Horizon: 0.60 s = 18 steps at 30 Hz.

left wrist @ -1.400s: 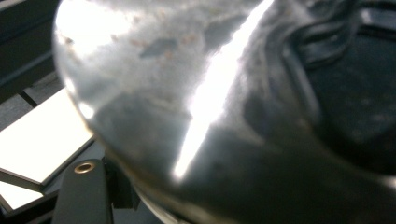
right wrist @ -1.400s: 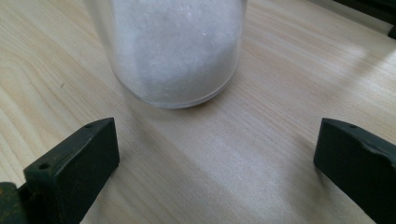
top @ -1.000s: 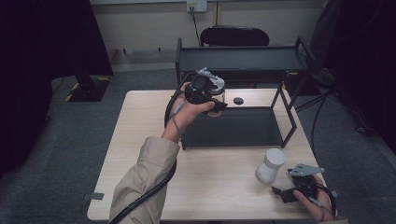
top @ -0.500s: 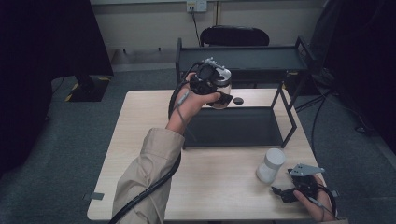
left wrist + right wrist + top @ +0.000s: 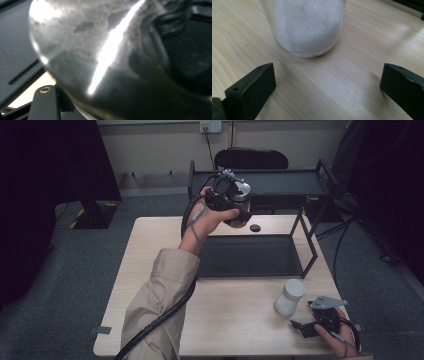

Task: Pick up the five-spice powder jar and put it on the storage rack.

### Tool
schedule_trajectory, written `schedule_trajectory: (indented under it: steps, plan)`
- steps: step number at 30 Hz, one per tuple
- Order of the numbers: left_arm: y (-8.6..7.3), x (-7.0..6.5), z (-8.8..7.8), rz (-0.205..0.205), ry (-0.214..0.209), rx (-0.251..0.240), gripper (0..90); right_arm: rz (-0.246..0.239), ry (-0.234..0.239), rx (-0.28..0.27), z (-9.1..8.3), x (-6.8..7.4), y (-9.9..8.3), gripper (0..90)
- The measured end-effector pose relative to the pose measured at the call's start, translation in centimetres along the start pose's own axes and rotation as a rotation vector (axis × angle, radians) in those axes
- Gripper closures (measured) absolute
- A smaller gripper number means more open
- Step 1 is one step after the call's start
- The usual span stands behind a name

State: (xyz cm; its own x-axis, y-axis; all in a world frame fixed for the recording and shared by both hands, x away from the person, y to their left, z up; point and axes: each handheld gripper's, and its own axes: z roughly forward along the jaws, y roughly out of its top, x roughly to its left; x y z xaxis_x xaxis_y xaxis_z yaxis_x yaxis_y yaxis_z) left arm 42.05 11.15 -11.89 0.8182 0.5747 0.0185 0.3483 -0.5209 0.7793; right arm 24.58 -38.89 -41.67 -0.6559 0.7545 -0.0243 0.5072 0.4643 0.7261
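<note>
Carrying a load toward the black two-tier rack (image 5: 303, 227) at the back of the desk (image 5: 150, 245) is the step in hand, judging by where the left arm is reaching. The rack's lower tray is lying bare, and its upper shelf is standing just behind the raised hand. The left gripper (image 5: 227, 200) is hovering above the desk's far edge, its fingers clamped on a shiny metal jar (image 5: 241, 202), whose curved side is looming close in the left gripper view. The right gripper (image 5: 320, 320) is resting at the near right corner, fingers (image 5: 252, 87) apart, facing a frosted white jar (image 5: 290, 296) that is standing upright just ahead, untouched. A small black cap (image 5: 255, 228) is lying beside the rack. Next, the metal jar probably wants setting level on the upper shelf before the fingers are opening.
</note>
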Motion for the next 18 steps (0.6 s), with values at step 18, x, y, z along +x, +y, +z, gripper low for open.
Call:
schedule_trajectory:
  steps: [18]
  plan:
    - [2.7,0.3,-1.5,-0.018,0.036,0.001,30.3,0.001,0.000,0.000,0.0,0.0,0.0,0.0]
